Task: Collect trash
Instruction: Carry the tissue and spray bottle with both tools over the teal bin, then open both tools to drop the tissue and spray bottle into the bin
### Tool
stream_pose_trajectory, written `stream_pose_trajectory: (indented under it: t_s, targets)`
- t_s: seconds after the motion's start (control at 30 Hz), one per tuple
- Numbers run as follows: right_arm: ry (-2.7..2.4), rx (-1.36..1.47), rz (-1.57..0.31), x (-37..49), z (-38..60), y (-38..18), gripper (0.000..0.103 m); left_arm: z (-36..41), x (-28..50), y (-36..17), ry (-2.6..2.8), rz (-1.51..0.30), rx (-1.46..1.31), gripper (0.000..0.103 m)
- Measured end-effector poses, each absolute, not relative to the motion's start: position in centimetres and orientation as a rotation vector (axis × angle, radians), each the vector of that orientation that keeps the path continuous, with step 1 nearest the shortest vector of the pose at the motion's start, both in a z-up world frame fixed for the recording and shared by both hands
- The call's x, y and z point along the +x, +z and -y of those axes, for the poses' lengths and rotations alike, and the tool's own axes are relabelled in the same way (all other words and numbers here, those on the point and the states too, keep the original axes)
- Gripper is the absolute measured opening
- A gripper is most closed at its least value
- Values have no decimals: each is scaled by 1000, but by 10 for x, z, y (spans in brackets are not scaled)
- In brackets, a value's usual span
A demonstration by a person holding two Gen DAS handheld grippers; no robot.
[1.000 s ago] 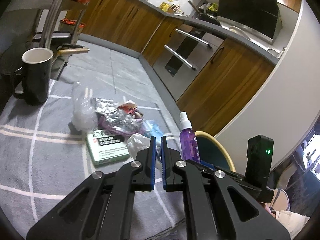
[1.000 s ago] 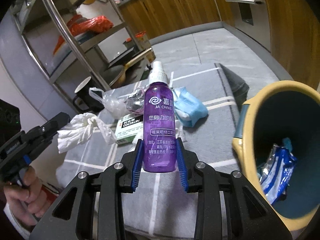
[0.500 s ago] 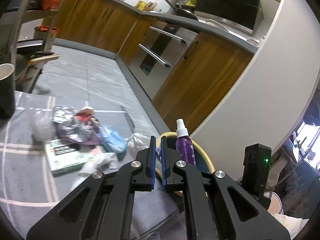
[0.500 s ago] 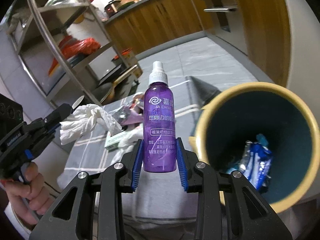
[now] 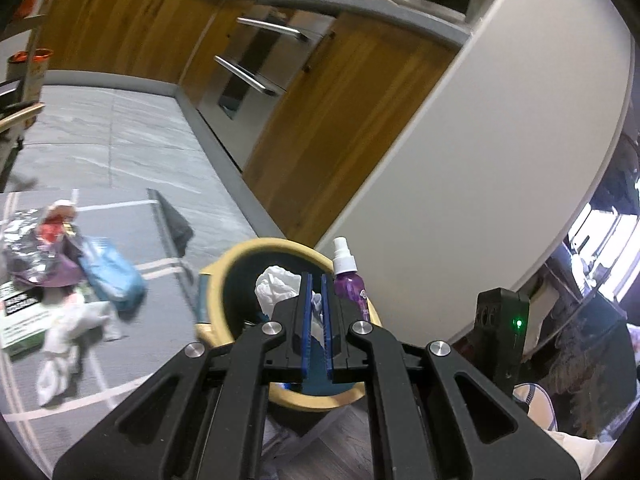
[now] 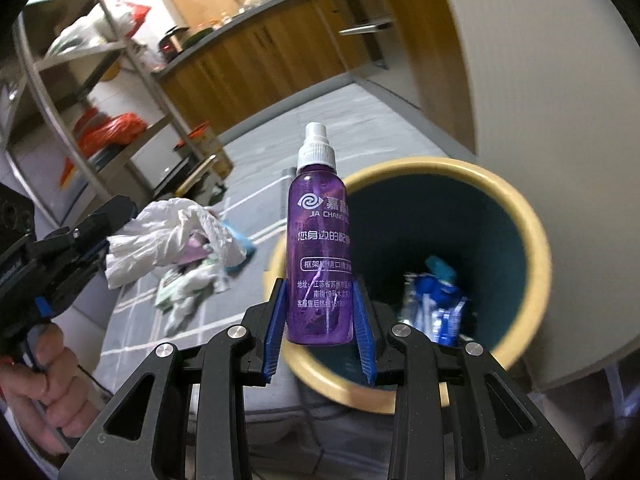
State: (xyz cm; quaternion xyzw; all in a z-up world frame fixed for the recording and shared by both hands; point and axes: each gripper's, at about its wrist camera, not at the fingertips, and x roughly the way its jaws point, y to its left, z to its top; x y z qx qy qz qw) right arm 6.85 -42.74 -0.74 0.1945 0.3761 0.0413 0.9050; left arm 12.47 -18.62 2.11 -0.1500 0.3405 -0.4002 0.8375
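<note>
My left gripper [image 5: 315, 280] is shut on a crumpled white tissue [image 5: 276, 284], which hangs over the mouth of the yellow-rimmed teal bin [image 5: 224, 272]. From the right wrist view the same tissue [image 6: 172, 228] sticks out of the left gripper [image 6: 104, 232], left of the bin [image 6: 532, 220]. My right gripper [image 6: 319, 286] is shut on a purple spray bottle [image 6: 318, 240], held upright over the bin's near-left rim. That bottle [image 5: 348, 280] also shows just right of my left fingers. Blue-and-white wrappers [image 6: 436, 300] lie in the bin.
More trash lies on the grey checked cloth [image 5: 120, 376] to the left: a blue pack [image 5: 112, 276], foil wrappers [image 5: 24, 248], a green box [image 5: 20, 320], white tissues [image 5: 64, 344]. Wooden cabinets [image 5: 328, 128], a white wall [image 5: 480, 180] and a metal rack [image 6: 80, 92] surround the spot.
Both grippers have swung right from the trash pile to the bin. The tissue and the bottle now sit over its mouth. Neither grip has changed.
</note>
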Motion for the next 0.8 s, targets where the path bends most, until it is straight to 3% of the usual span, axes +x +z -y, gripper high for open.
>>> stream_pose_trajectory:
  t_s: [0.7, 0.8]
  targets:
    - [5, 458, -846, 70, 459, -34, 34, 249, 140, -47, -800, -978, -193, 4]
    - [6, 454, -852, 72, 459, -35, 34, 243, 141, -46, -797, -980, -202, 12]
